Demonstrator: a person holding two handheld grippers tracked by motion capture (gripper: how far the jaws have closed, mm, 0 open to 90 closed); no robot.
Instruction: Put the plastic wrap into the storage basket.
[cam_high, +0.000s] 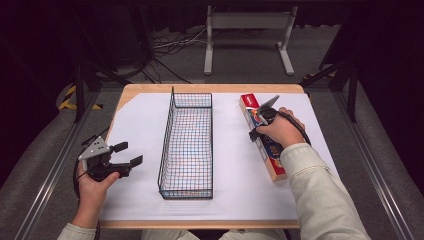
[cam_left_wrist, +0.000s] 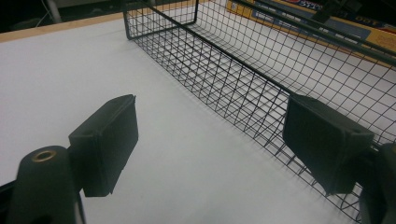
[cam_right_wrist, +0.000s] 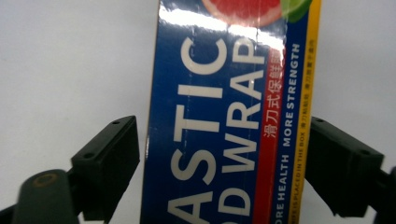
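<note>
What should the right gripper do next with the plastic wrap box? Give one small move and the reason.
Probably close the right gripper on the plastic wrap box. Its open jaws already straddle the box, one on each long side with small gaps, and the box lies flat on the white sheet, beside the wire basket. The left gripper waits open.

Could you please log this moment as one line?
right tool: open, straddling plastic wrap box | left tool: open, idle beside wire basket
</note>
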